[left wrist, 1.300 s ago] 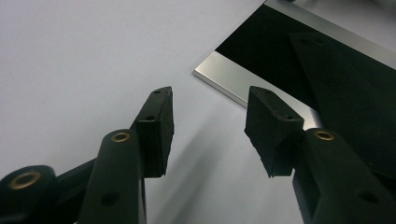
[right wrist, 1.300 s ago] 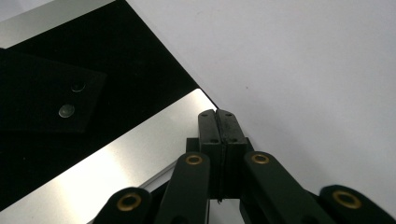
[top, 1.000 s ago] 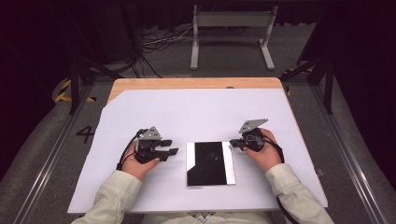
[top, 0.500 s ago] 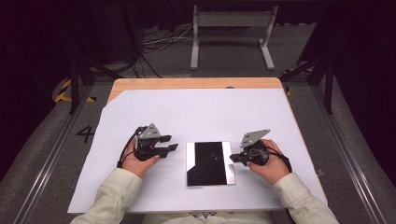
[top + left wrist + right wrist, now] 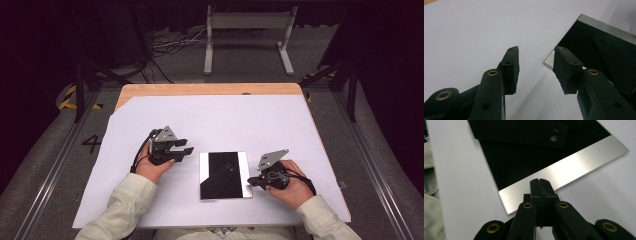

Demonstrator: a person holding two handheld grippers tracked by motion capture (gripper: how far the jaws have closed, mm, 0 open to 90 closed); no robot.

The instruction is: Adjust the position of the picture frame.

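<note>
Overhead, white sheet covers the table; left gripper jaws wide, right gripper jaws closed.

A wooden table is covered almost wholly by a white sheet; bare wood is left along the far edge. A flat rectangular plate, black with silver strips on two edges, is laid on the sheet near the front, roughly centred.

Black panel cut off at right edge in left gripper view, at top edge in right gripper view; near corner hidden behind right gripper jaws. Sleeves cropped at bottom.
</note>
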